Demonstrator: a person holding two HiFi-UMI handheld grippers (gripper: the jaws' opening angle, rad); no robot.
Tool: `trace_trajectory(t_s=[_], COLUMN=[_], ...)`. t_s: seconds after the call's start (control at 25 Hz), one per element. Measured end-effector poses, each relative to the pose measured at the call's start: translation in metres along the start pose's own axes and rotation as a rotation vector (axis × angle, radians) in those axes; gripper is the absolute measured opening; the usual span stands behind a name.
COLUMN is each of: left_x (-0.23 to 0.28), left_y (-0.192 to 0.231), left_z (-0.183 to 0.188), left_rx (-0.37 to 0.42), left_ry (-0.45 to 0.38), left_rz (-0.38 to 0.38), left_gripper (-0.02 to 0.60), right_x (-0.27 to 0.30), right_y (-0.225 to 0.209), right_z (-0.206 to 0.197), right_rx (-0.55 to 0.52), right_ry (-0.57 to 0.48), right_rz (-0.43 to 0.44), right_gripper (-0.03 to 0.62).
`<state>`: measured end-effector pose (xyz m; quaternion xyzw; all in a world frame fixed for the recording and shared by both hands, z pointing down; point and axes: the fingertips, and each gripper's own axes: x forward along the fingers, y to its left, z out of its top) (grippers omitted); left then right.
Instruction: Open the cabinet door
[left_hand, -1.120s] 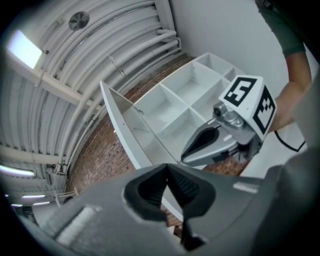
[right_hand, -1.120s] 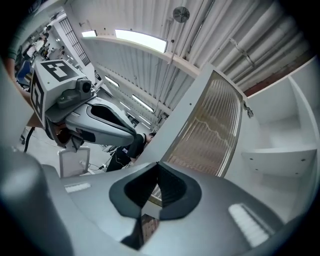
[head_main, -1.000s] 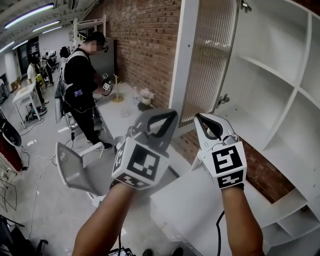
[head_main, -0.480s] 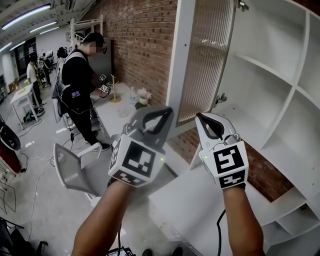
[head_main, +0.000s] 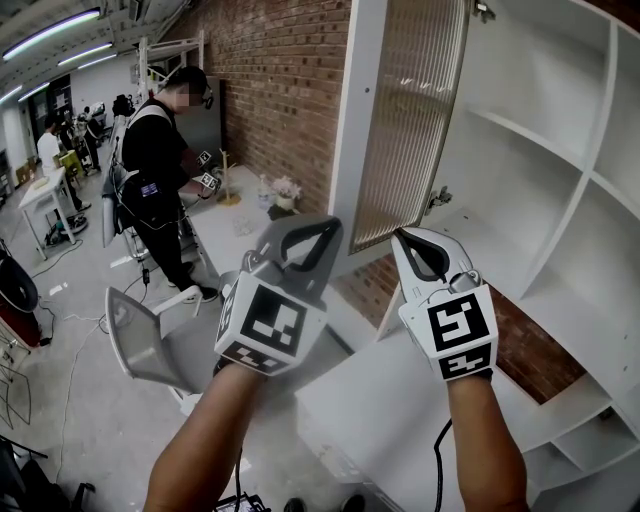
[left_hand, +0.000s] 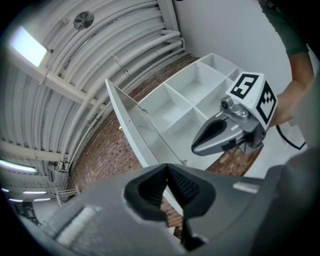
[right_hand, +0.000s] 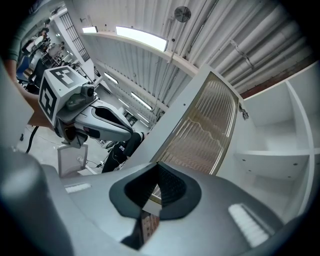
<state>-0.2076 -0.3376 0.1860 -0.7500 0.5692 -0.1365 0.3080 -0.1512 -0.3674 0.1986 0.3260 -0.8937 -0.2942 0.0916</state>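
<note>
1. Right gripper (head_main: 398, 234) first: its jaws are pressed together, tip to tip, with nothing between them. It hangs in open air, touching nothing.
2. Over to the left gripper (head_main: 333, 226), at 9 o'clock of the right one and just beside it. It is clamped together too and empty, also clear of everything.
3. At 12 o'clock of the 2 grippers is the cabinet door (head_main: 356, 140), a tall white frame around a ribbed glass panel (head_main: 415, 120). It already stands swung wide out from the cabinet (head_main: 560, 190), and neither gripper is in contact with it.
4. At 2 o'clock the cabinet's bare white shelves lie fully exposed, so the opening looks done or very nearly so.
5. How it should handle, by my reading:
   - The door looks light and stiff, free to swing on its hinge (head_main: 440, 197).
   - The glass is the fragile part.
   - The painted frame looks smooth, so a pinch could slip.
6. Where to take hold: the white free edge of the frame, at the left side of the door, never the ribbed panel. I can see no handle from here.
7. Further out, at 10 o'clock, a brick wall (head_main: 290, 90) runs back, and a person (head_main: 160, 160) stands well apart by a table.
</note>
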Motion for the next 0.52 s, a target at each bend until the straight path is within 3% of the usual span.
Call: trace_trajectory(t_s=[0.52], left_x=[0.004], left_y=[-0.009], left_z=[-0.008], left_rx=[-0.007], left_ry=[0.012], left_rz=[-0.001], left_gripper=[0.002], right_x=[-0.003], right_y=[-0.002], right_z=[-0.013], right_rx=[0.007], right_ry=[0.007], right_rz=[0.002], right_gripper=[0.005])
